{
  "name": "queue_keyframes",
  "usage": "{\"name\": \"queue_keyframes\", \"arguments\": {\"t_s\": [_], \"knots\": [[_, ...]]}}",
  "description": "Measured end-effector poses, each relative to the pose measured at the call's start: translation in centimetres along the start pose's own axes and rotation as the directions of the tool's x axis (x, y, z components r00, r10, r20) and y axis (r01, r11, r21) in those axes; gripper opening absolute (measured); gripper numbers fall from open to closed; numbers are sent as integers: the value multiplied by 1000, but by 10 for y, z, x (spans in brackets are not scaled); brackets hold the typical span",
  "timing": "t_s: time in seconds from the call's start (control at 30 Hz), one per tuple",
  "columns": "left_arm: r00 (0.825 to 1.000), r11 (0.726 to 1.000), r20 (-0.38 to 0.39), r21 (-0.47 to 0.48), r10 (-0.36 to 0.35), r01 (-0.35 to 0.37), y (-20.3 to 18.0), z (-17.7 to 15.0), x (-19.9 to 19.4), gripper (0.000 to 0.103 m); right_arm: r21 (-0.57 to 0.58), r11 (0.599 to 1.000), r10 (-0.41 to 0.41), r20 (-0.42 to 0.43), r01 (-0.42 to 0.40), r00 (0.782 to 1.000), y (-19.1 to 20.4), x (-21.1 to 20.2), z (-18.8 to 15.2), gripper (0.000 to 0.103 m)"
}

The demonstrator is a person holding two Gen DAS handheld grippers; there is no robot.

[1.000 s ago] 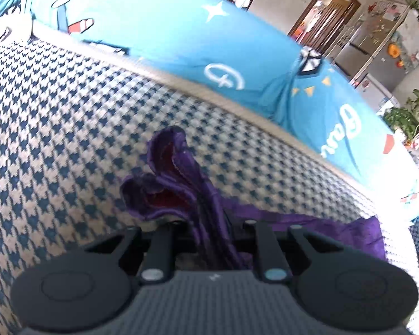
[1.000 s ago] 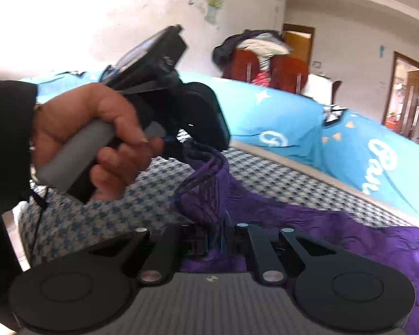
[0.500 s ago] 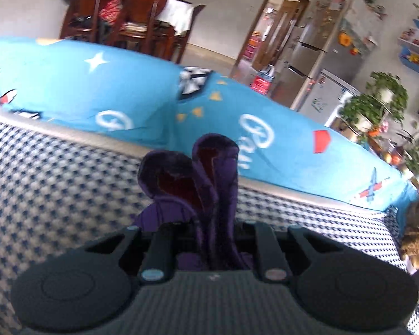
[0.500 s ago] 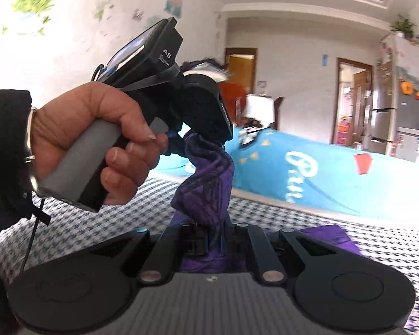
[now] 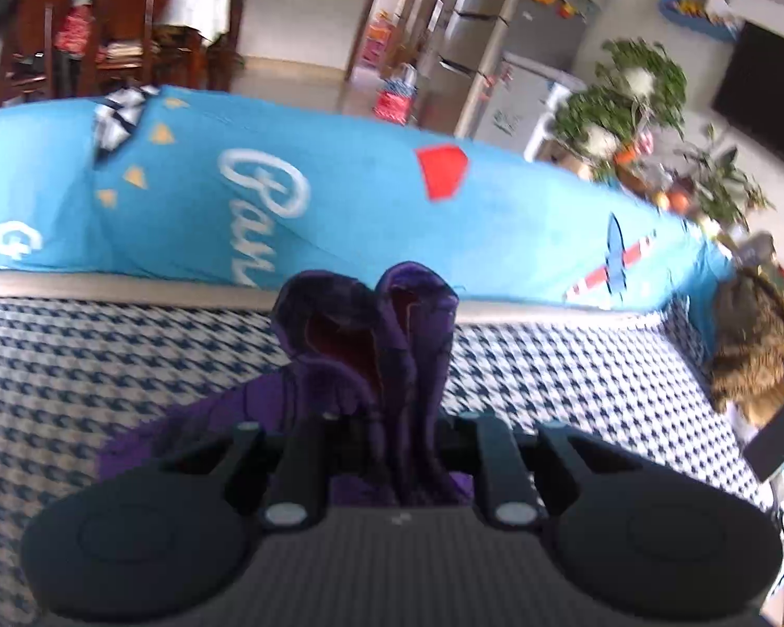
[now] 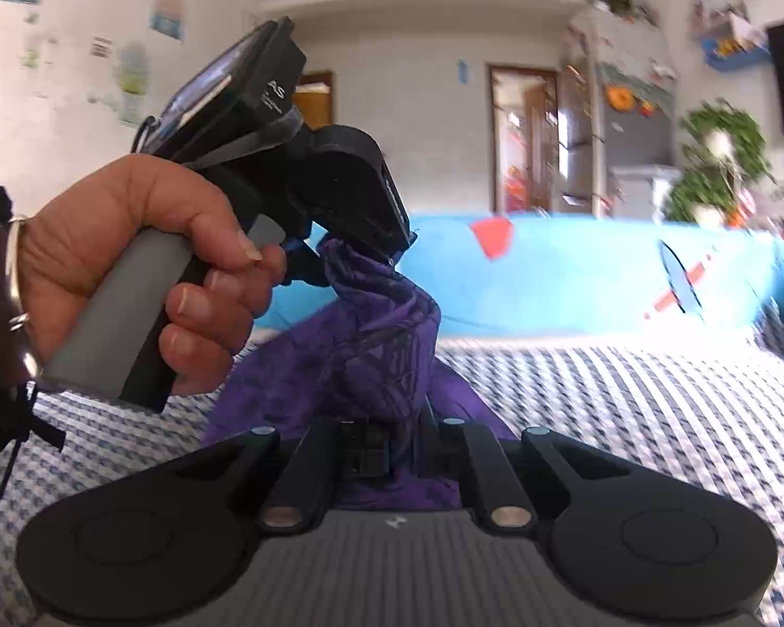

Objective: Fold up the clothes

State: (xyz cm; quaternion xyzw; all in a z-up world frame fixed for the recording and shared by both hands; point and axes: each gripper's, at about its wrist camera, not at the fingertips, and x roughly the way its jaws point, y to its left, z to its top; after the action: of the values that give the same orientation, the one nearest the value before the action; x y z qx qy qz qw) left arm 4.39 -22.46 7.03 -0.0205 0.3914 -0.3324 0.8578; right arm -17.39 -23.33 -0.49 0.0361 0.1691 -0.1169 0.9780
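A purple garment (image 5: 387,345) with a dark red lining is pinched in my left gripper (image 5: 392,449), which is shut on it; two folds of cloth stick up past the fingers. In the right wrist view the same purple garment (image 6: 387,334) stretches from my right gripper (image 6: 392,444), shut on it, up to the left gripper (image 6: 355,198) held by a person's hand (image 6: 141,261) just ahead. Both hold the cloth above the houndstooth-covered sofa seat (image 5: 78,366). The fingertips of both grippers are buried in fabric.
A blue printed cover (image 5: 298,209) drapes the sofa back. Beyond stand a fridge (image 5: 475,47), potted plants (image 5: 632,99) and dining chairs (image 5: 78,26). A brown furry thing (image 5: 758,345) and a dark flat device (image 5: 779,439) lie at the seat's right end.
Both grippers have swung to the right together and lifted the purple garment off the seat; the views now face the fridge and plants. Both stayed shut on the cloth.
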Motion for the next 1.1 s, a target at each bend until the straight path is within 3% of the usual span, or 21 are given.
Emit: {"name": "queue_keyframes", "arguments": {"t_s": [0.23,0.33,0.4,0.43,0.53,0.7,0.83,0.97,1.1], "knots": [[995,998,-95,45,-28,33,-15,-26,54,18,84,992,-87,-126,98,988,-17,0,-14,9],[993,997,-115,63,-40,48,-18,-35,64,31,115,983,-121,-182,143,976,-24,1,-20,10],[992,996,-111,67,-56,63,-21,-37,63,45,126,975,-153,-211,182,965,-27,1,-23,12],[992,995,-108,64,-67,74,-23,-37,60,52,137,970,-170,-219,203,961,-29,1,-22,18],[993,995,-88,61,-76,82,-27,-32,46,60,166,950,-222,-242,266,945,-35,0,-20,21],[998,996,-30,71,-59,61,-23,-20,12,72,183,922,-309,-185,342,933,-42,-13,-13,21],[1000,997,-10,71,-4,5,-6,-16,-14,73,219,939,-234,-154,264,960,-46,-13,0,21],[998,998,-7,12,68,-68,23,-17,-39,76,254,950,-154,-120,180,981,-50,-12,13,21],[990,990,1,-23,138,-138,54,-23,-59,78,299,954,20,-135,21,991,-55,3,21,21]]}}
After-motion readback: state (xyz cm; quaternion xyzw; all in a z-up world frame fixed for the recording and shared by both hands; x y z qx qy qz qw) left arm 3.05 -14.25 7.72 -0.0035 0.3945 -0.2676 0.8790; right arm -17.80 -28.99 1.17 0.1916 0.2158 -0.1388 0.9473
